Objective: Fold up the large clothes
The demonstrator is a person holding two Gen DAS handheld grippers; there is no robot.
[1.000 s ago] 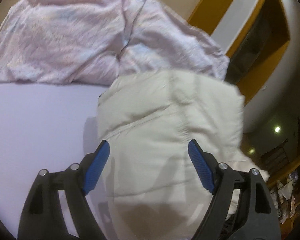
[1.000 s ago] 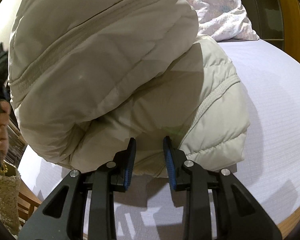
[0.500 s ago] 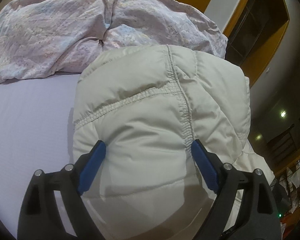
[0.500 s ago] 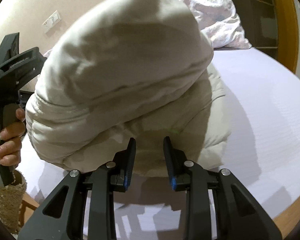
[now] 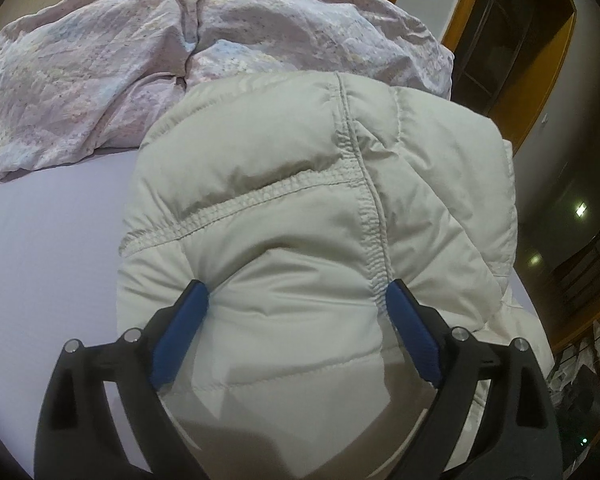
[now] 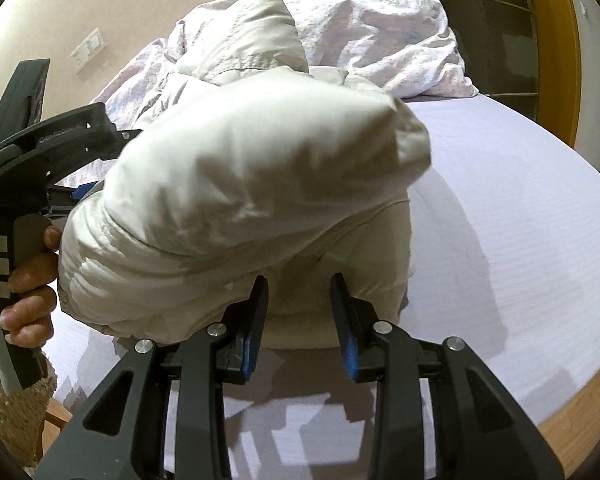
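A cream puffer jacket (image 5: pixel 300 200) lies on the lilac bed sheet (image 5: pixel 40 240). A thick folded part of it fills my left gripper (image 5: pixel 296 284). The jaws are opening, and both blue pads still dent the fabric. In the right wrist view this raised fold (image 6: pixel 240 184) is blurred and hangs over the lower layer. The left gripper's black body (image 6: pixel 60 136) and the person's hand (image 6: pixel 28 292) show at the left. My right gripper (image 6: pixel 298 280) sits at the jacket's near edge, narrowly open. The hem lies between its fingertips without being pinched.
A crumpled pink-and-blue duvet (image 5: pixel 140 60) is piled at the far end of the bed (image 6: pixel 520 240). A wooden bed edge (image 6: pixel 580 408) runs along the near right. A woven basket (image 6: pixel 4 392) stands below the left hand. A dark wooden-framed cabinet (image 5: pixel 540 60) is at the far right.
My left gripper has carried the jacket's fold forward and lower, towards the duvet, with its jaws spreading wider. The right gripper has stayed at the near hem.
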